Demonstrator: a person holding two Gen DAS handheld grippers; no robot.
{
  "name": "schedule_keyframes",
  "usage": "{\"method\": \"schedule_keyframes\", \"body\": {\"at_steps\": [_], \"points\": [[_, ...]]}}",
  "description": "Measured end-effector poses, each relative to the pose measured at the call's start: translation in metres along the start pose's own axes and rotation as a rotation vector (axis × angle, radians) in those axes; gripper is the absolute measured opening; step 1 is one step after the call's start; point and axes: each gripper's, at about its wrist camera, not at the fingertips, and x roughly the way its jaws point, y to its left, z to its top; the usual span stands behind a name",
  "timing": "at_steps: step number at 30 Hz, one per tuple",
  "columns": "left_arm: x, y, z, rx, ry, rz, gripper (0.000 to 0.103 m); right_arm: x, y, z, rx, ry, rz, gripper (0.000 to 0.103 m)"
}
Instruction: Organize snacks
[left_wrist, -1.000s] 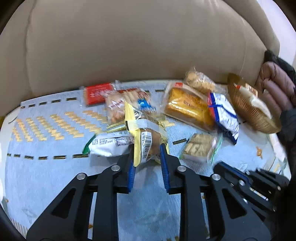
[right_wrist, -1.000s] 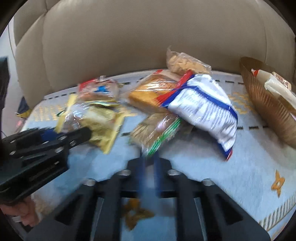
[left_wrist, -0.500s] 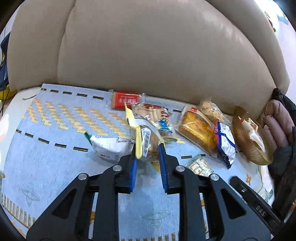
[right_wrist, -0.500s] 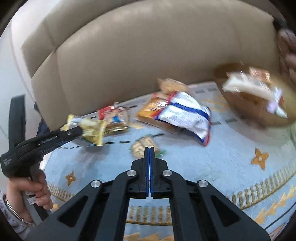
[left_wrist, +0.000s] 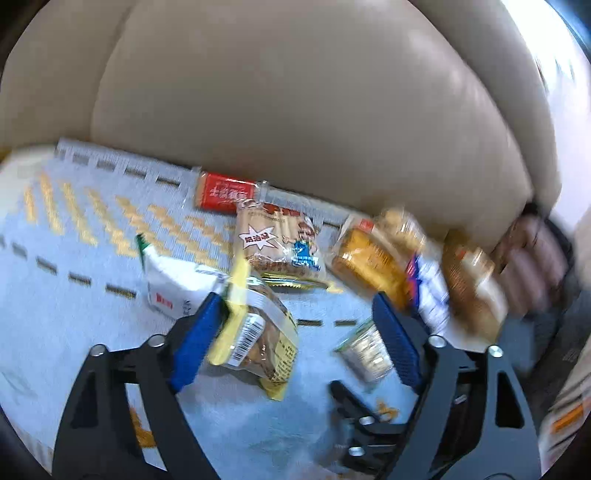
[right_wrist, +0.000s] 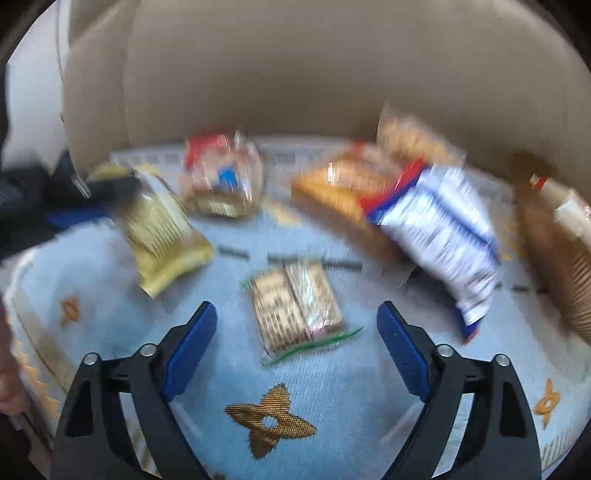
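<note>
My left gripper (left_wrist: 295, 328) has its jaws opening wide. A yellow-edged snack packet (left_wrist: 255, 332) leans on its left pad only, far from the right pad, low over the blue mat (left_wrist: 74, 325). In the right wrist view that packet (right_wrist: 162, 229) hangs at the left. My right gripper (right_wrist: 295, 306) also has its jaws opening, low over the mat. A clear cracker packet with green edges (right_wrist: 295, 306) lies flat between and just ahead of its fingertips, touching neither pad.
Along the beige sofa back (left_wrist: 295, 110) lie a red packet (left_wrist: 225, 192), a cartoon-printed bread packet (left_wrist: 280, 243), a white packet (left_wrist: 173, 280), an orange loaf packet (right_wrist: 340, 184) and a white-and-blue bag (right_wrist: 443, 229). A wicker basket (right_wrist: 546, 251) with snacks stands at the right.
Both grippers went from shut to wide open. The left one let go of the yellow packet, which now sags against one pad. The right one dropped closer to the cracker packet.
</note>
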Motion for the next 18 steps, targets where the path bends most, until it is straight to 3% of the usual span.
{"method": "schedule_keyframes", "body": {"at_steps": [2,5,14,18], "points": [[0.008,-0.016,-0.003,0.118,0.029,0.076,0.100,0.005,0.004,-0.001,-0.023,0.009,-0.010,0.098],[0.018,-0.029,-0.009,0.238,0.060,0.184,0.100,0.008,0.002,0.000,-0.009,0.007,0.009,0.098],[0.027,-0.021,-0.014,0.274,0.082,0.330,0.099,0.004,0.005,-0.009,-0.015,-0.004,0.001,0.098],[0.037,-0.011,-0.015,0.251,0.134,0.395,0.099,0.005,0.004,-0.010,-0.010,-0.003,0.009,0.098]]}}
